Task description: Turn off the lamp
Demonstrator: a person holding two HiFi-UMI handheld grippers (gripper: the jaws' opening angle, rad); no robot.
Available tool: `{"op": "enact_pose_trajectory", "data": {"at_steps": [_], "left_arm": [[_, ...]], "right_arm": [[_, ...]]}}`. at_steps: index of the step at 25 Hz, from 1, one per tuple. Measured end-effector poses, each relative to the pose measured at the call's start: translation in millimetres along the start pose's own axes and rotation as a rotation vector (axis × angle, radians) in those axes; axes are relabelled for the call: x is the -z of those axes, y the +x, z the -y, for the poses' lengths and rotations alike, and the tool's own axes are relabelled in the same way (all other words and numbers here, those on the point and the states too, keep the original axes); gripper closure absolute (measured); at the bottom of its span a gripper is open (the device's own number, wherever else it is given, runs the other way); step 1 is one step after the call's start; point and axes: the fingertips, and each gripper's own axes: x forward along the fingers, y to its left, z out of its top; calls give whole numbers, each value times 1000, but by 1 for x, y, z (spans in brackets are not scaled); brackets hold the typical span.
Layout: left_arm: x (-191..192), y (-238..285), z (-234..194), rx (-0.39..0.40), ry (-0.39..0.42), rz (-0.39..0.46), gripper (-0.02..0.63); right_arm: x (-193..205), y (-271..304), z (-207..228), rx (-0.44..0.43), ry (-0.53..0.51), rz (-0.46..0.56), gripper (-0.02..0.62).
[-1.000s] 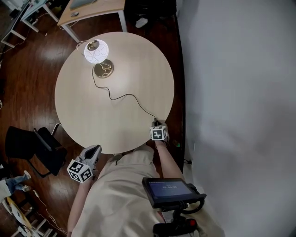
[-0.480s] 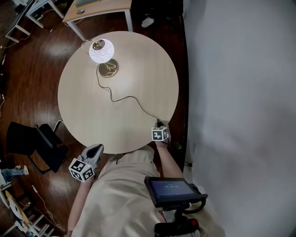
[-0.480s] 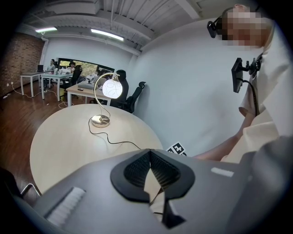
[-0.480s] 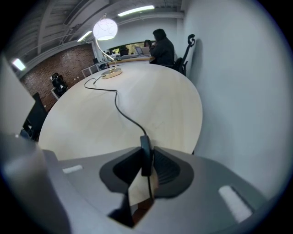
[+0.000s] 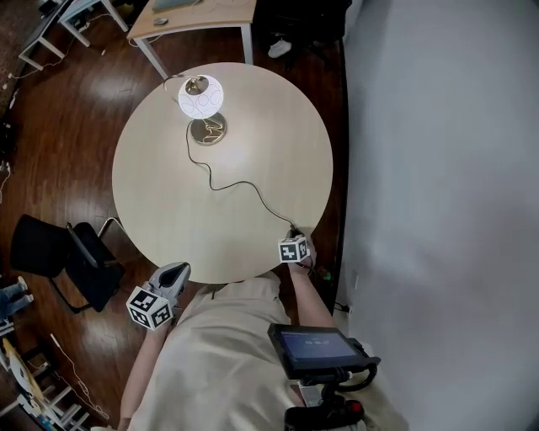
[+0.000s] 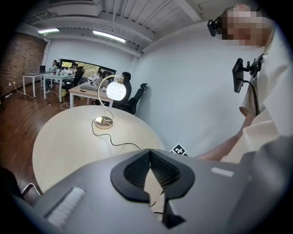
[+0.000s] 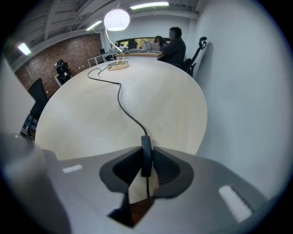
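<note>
Because the lamp [image 5: 200, 97] at the far side of the round table [image 5: 168, 210] is lit, the job is not yet done, and the work sits at the table's near right edge. From the lamp's base the black cord [image 5: 232, 183] snakes across the table to that edge. There its slim switch [image 7: 146, 153] stands between the jaws of the right gripper [image 7: 145, 167], which have just been closing and now pinch it from both sides. The squeeze should, I judge, land square on the switch's button, with the cord left slack so the lamp is not tugged. The left gripper [image 6: 149, 157], pressed together and empty, hangs off the table's near left edge. A desk [image 5: 198, 13] beyond the table and a black chair [image 5: 59, 261] left of it stand well apart, so nothing blocks the way.
</note>
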Motion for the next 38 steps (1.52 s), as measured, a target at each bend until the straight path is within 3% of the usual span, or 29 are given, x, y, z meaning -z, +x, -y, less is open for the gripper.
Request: {"op": "enact_pose_trajectory", "data": {"at_steps": [5,9,11,20,27,30,32,38], "left_arm": [[1,-1,-3,0,1,-5,606],[2,-5,-8,-12,-6,-5,606],[2,-7,-9,-17,-10,-2,606],[4,-11,-15,-33,-17,-2,606],[6,-16,-15,-29,-17,0,606],[8,-17,-15,-28,-25,13,606],[11,-18,-14,-19,-29,19,606],[20,-27,-27,38,-23,58,606]], "right_arm": [[-1,3,1,6,8,30,461],[-6,0,1,15,42,60,454],[-6,-1,2,34,45,72,499],[-7,2,2,38,80,52,522],[-6,1,1,75,26,34,519],[-14,-2,3,91,-4,75,497],[-21,-11,5,102,-11,121,437],[-47,-46,4,152,-16,226,431]]}}
